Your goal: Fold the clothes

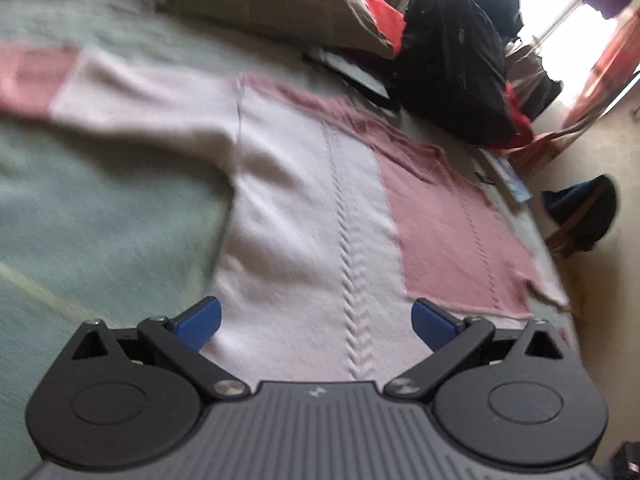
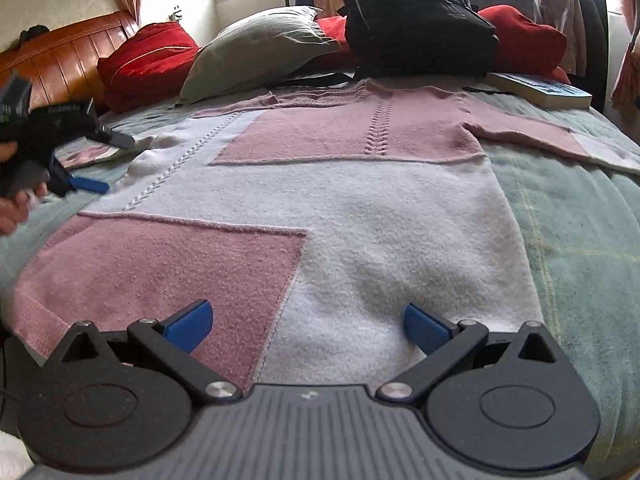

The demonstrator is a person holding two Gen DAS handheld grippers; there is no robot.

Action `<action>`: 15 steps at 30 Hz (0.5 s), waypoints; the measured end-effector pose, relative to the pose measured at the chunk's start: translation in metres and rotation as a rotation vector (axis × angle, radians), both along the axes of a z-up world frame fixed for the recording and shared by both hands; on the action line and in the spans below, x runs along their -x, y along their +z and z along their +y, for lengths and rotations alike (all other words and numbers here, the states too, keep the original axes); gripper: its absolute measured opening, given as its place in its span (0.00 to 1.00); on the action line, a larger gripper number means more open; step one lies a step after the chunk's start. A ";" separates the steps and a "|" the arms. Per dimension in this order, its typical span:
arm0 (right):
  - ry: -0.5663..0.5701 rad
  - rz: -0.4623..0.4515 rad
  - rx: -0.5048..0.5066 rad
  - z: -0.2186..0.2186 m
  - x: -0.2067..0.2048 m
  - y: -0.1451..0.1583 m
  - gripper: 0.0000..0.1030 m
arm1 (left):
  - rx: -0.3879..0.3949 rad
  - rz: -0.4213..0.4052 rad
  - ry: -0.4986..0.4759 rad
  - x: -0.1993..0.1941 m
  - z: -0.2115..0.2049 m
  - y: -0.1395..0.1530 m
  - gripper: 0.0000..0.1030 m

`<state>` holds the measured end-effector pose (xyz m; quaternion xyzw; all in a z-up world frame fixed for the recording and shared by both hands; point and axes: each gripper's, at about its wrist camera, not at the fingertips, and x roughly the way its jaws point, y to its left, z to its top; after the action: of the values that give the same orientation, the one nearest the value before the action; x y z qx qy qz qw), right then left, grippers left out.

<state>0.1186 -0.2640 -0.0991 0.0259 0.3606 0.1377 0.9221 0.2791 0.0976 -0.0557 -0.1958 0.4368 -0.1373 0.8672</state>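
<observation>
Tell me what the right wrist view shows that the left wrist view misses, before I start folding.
Only the right wrist view: the wooden headboard, the book beside the sweater's far sleeve, and the left hand-held gripper, open at the sweater's left side, held by a hand.

Only the left wrist view: the floor past the bed edge and a dark object on it.

Both: the pink and white sweater spread flat on the green bedspread, the grey pillow, the black bag, and open jaws over the sweater.
</observation>
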 end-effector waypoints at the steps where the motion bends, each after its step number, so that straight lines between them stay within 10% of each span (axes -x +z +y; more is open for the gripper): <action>1: 0.000 0.000 0.002 0.000 0.000 0.000 1.00 | -0.009 -0.029 -0.013 -0.006 -0.003 0.008 0.98; 8: 0.002 -0.005 0.056 0.008 0.003 -0.001 1.00 | 0.048 0.052 -0.136 -0.059 -0.042 -0.011 0.99; 15: 0.006 -0.008 0.064 0.008 0.003 -0.003 1.00 | 0.024 0.044 0.008 -0.056 -0.005 -0.018 0.99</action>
<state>0.1160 -0.2562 -0.1023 -0.0052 0.3613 0.1289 0.9235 0.3347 0.0923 -0.0741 -0.2109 0.4532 -0.1347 0.8556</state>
